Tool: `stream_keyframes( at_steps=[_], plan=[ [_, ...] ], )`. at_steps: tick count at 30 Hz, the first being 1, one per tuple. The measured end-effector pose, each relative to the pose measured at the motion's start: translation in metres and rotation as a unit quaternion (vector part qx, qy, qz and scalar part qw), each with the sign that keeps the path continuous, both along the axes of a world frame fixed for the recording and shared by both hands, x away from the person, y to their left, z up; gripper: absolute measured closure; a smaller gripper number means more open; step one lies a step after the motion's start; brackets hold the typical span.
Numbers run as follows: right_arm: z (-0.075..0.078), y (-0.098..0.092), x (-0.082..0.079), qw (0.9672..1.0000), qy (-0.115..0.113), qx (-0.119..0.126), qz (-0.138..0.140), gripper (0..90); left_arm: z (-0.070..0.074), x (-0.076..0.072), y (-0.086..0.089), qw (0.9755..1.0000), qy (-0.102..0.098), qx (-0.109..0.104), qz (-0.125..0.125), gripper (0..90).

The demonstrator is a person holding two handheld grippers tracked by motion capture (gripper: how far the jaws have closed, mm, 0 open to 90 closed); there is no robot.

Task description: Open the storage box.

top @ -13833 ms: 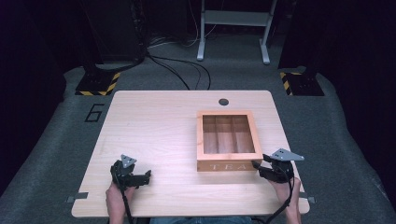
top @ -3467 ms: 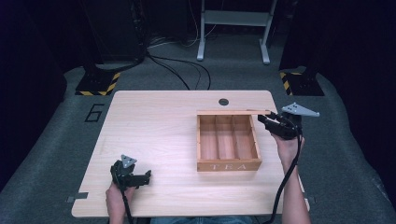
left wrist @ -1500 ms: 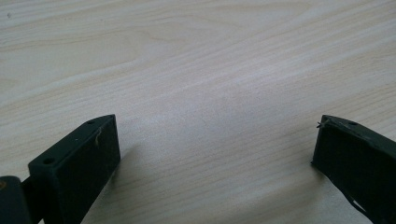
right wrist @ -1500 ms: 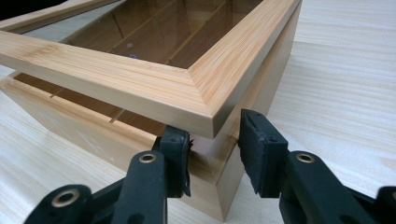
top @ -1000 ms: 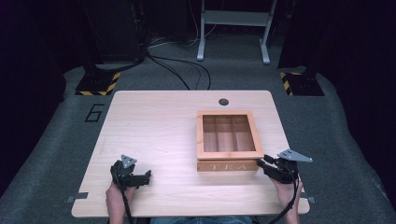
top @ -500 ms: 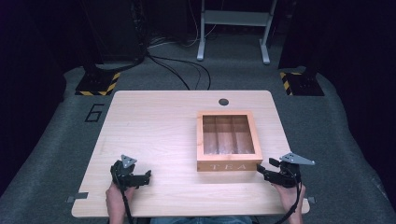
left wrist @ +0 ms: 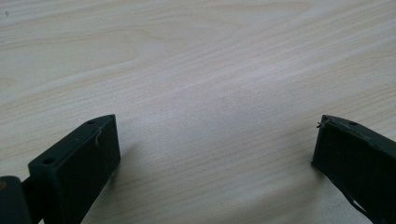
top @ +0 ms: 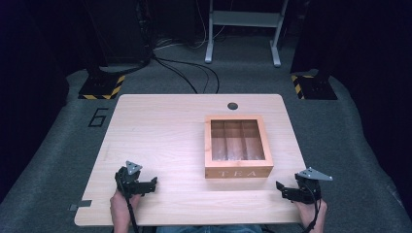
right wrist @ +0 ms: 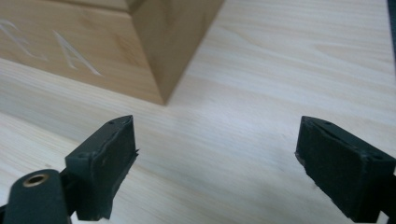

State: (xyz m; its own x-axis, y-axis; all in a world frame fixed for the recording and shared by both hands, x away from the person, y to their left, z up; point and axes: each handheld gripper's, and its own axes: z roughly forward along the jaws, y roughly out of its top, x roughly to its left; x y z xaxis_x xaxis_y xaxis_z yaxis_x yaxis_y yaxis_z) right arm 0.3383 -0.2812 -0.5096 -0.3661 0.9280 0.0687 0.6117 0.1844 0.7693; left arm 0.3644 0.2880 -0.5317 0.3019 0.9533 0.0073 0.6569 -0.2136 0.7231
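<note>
**Inspector:** Start with the largest item.

**Assistant:** The table (top: 160,136), pale wood grain, takes up the middle of the high view. A small dark round fitting (top: 232,106) sits near its far edge, right of centre.

**Inspector:** And the next item in size?

**Assistant:** The wooden tea box (top: 237,145) stands flat on the right half of the table, with its lid shut. Through the clear pane in the lid I see three compartments; whether anything lies in them I cannot tell, the pane being dim. "TEA" is cut into its near face. In the right gripper view its near right corner (right wrist: 154,56) stands at far left, clear of both jaws.

**Inspector:** What about the tongs?

**Assistant:** The right gripper (top: 284,190) lies low at the near right corner of the table, just right of the box and nearer than it, not touching it. Its jaws have just been opening and now stand wide apart, with only bare tabletop between the pads (right wrist: 105,163). It holds nothing.

**Inspector:** And the left one?

**Assistant:** The left gripper (top: 150,183) rests at the near left, well apart from the box. Its jaws are likewise spread wide over bare wood, the pads (left wrist: 88,158) gripping nothing. A hand (top: 121,206) is behind it at the table's near edge.
</note>
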Motion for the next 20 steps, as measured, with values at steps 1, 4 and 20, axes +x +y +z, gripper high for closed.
stream_keyframes(
  at_steps=[1,4,20],
  plan=[
    [-0.003,-0.001,0.000,0.9999,0.007,-0.010,-0.004,9.8,0.000,0.000,0.000,1.0000,0.001,0.000,0.000,0.4],
    [-0.010,-0.005,0.001,0.9994,0.013,-0.028,-0.013,8.4,0.000,0.000,0.000,1.0000,0.002,0.000,-0.001,0.4],
    [-0.020,-0.008,0.007,0.9987,0.022,-0.039,-0.026,2.4,0.000,0.000,-0.001,1.0000,-0.004,0.002,0.001,0.4]
  ],
)
